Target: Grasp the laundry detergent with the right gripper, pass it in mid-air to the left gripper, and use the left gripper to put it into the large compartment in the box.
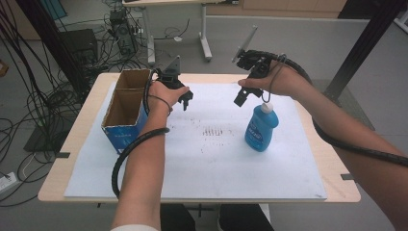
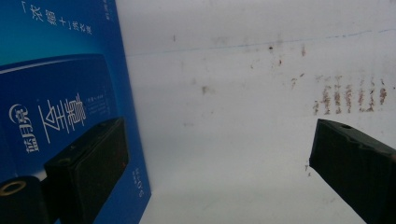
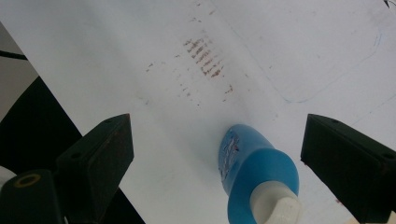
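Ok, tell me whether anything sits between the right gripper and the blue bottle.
Nothing visible does. The right gripper hangs just above the blue bottle, jaws open, with the white cap between them in the right gripper view. Only bare white sheet surrounds the bottle.

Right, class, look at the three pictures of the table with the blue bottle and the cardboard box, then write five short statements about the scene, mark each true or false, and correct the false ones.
1. The blue bottle stands upright on the white sheet. True.
2. The right gripper is shut on the bottle's cap. False: its jaws stand open above the white cap, apart from it.
3. The cardboard box holds a second bottle. False: nothing shows inside it.
4. The left gripper is open, beside the box. True.
5. Brown marks stain the sheet. True.
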`<state>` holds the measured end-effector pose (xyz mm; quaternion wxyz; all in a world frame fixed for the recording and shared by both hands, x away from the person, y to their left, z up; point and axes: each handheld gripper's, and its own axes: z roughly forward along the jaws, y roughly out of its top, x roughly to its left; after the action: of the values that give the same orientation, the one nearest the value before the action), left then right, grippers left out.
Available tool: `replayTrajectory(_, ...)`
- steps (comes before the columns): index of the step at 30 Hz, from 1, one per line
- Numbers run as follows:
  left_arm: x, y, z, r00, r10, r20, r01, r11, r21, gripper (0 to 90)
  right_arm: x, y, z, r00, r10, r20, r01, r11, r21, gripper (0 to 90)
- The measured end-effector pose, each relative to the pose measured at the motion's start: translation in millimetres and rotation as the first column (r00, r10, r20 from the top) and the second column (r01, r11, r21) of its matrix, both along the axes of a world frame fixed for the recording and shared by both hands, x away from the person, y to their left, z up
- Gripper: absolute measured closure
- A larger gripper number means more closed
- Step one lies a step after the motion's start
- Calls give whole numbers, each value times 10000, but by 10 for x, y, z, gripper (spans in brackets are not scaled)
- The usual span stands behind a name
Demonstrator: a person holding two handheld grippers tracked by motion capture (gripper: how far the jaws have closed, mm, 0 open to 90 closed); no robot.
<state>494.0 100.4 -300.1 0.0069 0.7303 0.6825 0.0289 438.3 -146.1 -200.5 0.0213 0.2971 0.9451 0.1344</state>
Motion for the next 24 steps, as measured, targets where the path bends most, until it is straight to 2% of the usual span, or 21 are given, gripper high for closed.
replayTrajectory(12, -11, -7, 42, 9999, 56, 97, -56, 10000, 61, 52, -22, -33, 20, 9999, -6, 112, 5, 10000, 97, 93)
replayTrajectory(22, -31, -47, 66, 9999, -23, 138, 22, 10000, 70, 52, -123, -235, 93, 9984, -525, 209, 520, 9983, 260, 93)
replayTrajectory(24, -34, -56, 72, 9999, -77, 107, 76, 9999, 86, 52, -143, -287, 103, 9984, -485, 284, 478, 9985, 255, 93)
